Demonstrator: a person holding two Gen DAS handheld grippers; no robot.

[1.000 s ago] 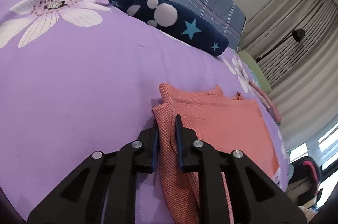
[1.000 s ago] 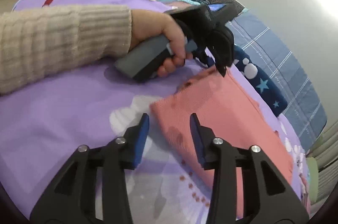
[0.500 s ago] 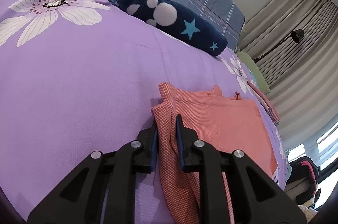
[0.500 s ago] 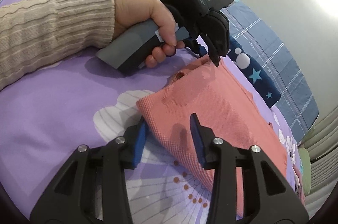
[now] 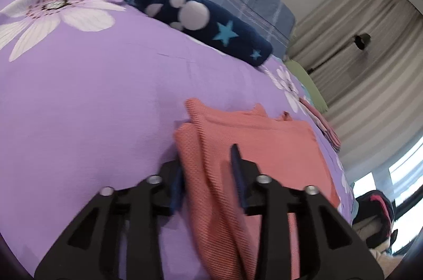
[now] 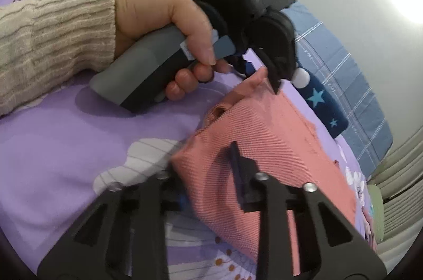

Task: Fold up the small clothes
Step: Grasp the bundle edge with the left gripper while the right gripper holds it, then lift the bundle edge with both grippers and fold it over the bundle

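Where it lies on the purple floral bedspread (image 5: 79, 108), the coral-pink garment (image 5: 277, 137) shows fine ribbed weave, folded flat, one corner bunched. Left gripper (image 5: 207, 170): fingers parted, straddling that bunched edge. Right gripper (image 6: 208, 174): fingers apart around the near corner, apparently not clamped; blur obscures contact. Navy starred roll (image 5: 201, 18) beyond.

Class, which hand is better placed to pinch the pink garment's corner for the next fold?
Probably right: the right tongs, open, straddle the pink garment at its corner; left tongs gape over a bunched edge.
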